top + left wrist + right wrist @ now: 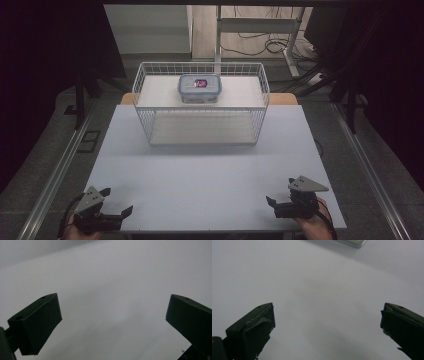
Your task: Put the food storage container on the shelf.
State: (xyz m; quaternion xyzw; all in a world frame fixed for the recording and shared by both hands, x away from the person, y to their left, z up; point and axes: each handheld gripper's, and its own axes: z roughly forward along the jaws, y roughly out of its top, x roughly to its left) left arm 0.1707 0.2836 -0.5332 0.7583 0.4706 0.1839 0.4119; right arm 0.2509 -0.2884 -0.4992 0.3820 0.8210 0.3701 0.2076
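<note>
A white wire basket (200,125) stands at the table's (210,175) far side, its mesh walls ringing the container (200,88) inside. That clear, blue-lidded box sits at the basket's back. Left gripper (116,202) and right gripper (281,191) rest well short of the basket, jaws spread, empty.

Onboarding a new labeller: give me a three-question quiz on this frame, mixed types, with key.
1. True or false: the clear plastic lidded container sits inside the white wire basket.
2. Multiple choice: the left gripper is A) open, holding nothing B) shut on the container C) inside the basket.
3. Fill in: both the left gripper and the right gripper are at the ____ edge of the white table, by the person.

Key: 1 true; 2 A; 3 near.
</note>
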